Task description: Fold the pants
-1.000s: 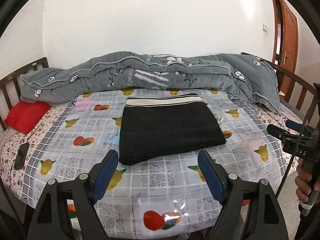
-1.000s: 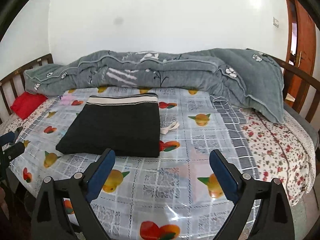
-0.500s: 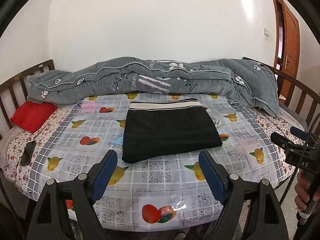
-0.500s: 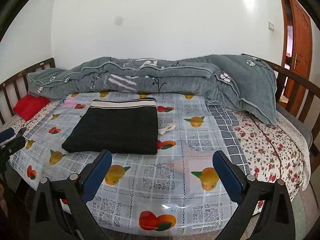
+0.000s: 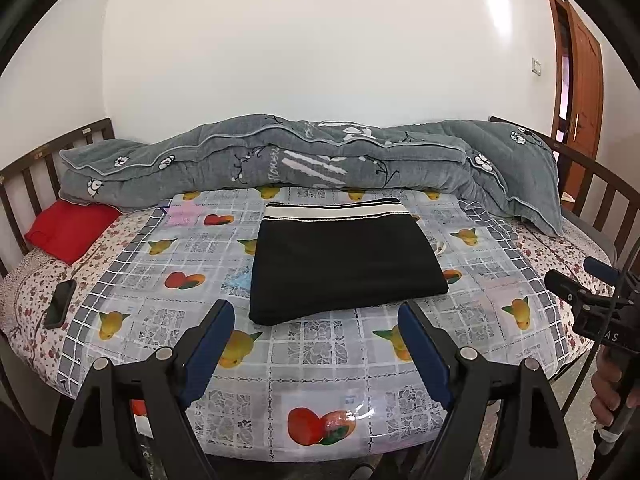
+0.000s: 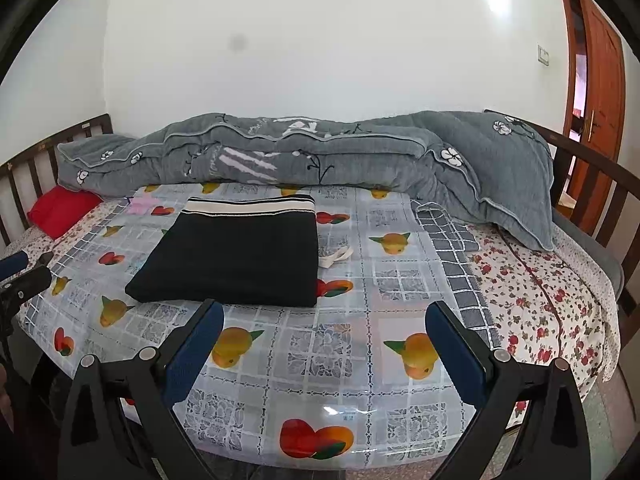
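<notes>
Now your pants look all folded.

Your left gripper [image 5: 316,334] has its fingers wide apart and holds nothing. Next, the black pants [image 5: 340,264] lie in a neat flat block on the fruit cloth [image 5: 320,364], near the gray blanket [image 5: 280,168]. Your right gripper [image 6: 324,338] is wide apart too. Nothing looks left to fold.

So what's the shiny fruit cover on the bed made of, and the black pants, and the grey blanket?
The fruit cover looks like plastic or oilcloth: glossy, with bright glare spots near the front edge. The black pants look like soft matte knit fabric, with a ribbed striped waistband; the exact fibre isn't clear. The grey blanket looks like thick, fuzzy padded cloth, puffy with piped edges.
</notes>
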### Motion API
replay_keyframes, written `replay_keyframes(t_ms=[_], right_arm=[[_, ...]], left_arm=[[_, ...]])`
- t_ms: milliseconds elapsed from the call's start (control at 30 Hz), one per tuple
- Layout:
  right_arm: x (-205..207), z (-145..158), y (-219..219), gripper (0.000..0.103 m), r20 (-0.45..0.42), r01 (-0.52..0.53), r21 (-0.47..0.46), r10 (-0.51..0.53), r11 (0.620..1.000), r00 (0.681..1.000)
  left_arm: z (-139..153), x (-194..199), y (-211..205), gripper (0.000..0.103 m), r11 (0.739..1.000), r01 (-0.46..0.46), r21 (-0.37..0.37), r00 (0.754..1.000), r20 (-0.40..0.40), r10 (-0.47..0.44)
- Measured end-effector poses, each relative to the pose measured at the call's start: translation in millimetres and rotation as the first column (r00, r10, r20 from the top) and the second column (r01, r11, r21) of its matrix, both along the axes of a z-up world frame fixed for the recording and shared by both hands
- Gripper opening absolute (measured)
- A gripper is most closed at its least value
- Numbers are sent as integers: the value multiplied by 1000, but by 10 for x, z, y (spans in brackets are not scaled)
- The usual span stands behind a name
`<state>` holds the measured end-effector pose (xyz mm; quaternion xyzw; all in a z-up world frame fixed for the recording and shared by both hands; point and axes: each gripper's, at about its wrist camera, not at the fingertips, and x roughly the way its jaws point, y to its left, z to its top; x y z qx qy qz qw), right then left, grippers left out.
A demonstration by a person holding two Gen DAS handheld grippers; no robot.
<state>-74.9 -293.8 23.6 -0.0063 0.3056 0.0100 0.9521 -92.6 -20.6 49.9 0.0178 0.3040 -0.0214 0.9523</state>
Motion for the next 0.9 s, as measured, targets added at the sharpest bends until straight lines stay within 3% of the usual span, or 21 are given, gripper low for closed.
replay_keyframes(t_ms=[900], right_arm=[[-47,29,90,99,9,-5,-1,5,1000,1000]], left_arm=[[39,-28,1,83,1000,-8,7,1000,4,8]])
